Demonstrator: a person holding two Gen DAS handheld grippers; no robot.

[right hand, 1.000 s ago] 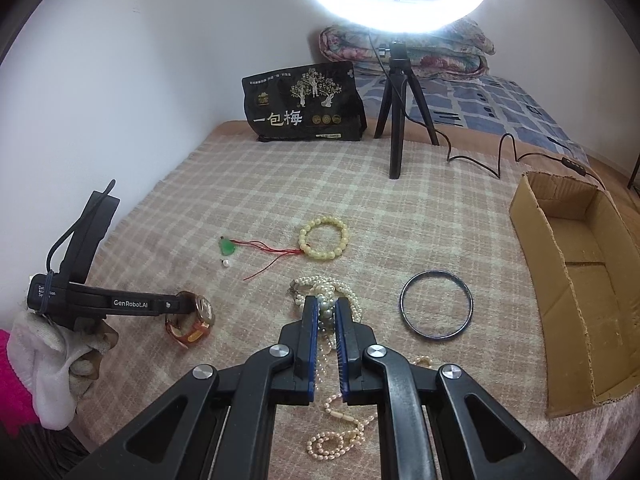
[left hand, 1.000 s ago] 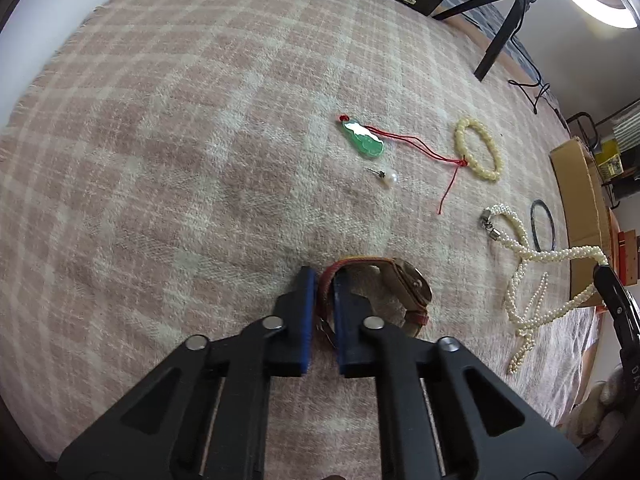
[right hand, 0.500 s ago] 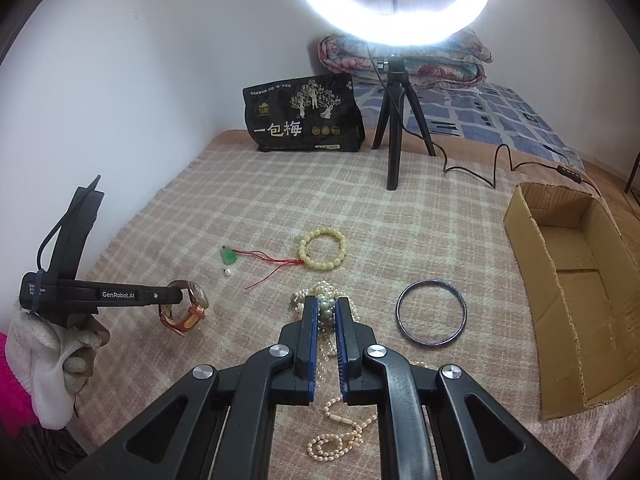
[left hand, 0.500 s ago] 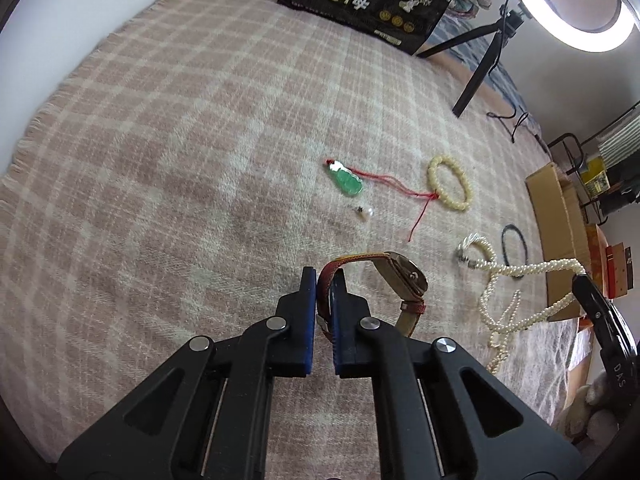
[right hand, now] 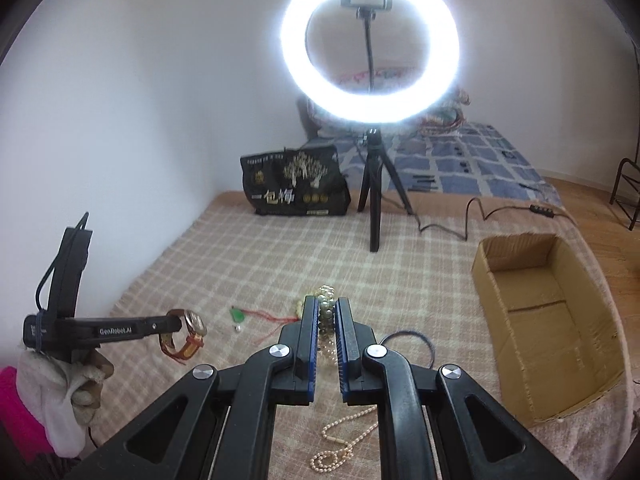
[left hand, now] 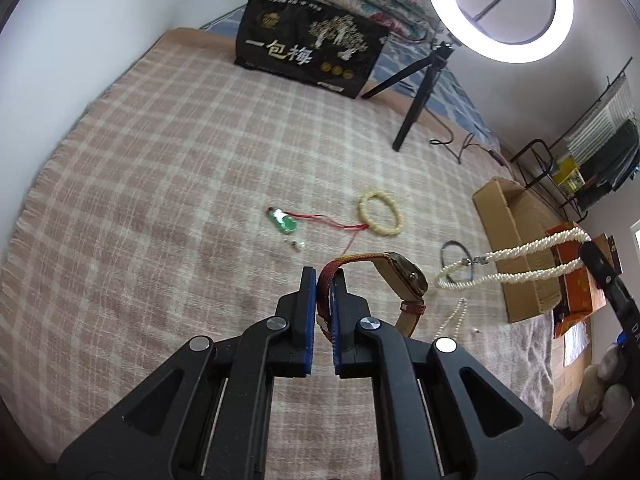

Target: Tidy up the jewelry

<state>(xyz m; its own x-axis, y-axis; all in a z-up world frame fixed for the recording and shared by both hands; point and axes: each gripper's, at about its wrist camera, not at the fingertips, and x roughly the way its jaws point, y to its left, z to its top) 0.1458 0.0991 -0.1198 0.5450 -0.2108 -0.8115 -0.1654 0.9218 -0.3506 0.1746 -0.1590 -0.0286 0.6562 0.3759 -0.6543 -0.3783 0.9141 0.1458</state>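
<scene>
A: Biggest change first?

B: Both loads have come up off the blanket (left hand: 168, 168). A second ago the watch (left hand: 404, 280) sat on the cloth and the pearls (left hand: 520, 264) lay in a heap. Now the left claw (left hand: 324, 280) is clamped on the watch's red strap and holds it in the air, while the right claw (right hand: 327, 312) is closed on the pearl rope, which hangs in a loop.

A: What does that mean for the tidying?

B: My guess is that both pieces are bound for the box (right hand: 536, 312); nothing shows in it yet.

A: Room to move?

B: The box stands open at the blanket's right edge, with bare cloth between it and the claws. The ring light (right hand: 370, 56) stands on its tripod (right hand: 374, 208) further back, with its cable trailing toward the box's far end, which is worth staying clear of.

A: And the small things?

B: A bangle (right hand: 408, 346), bead bracelet (left hand: 380, 214), green pendant (left hand: 285, 222), thin bead chain (right hand: 344, 440) and a loose pearl stud (left hand: 298, 245) lie on the blanket, all apart from the box.
</scene>
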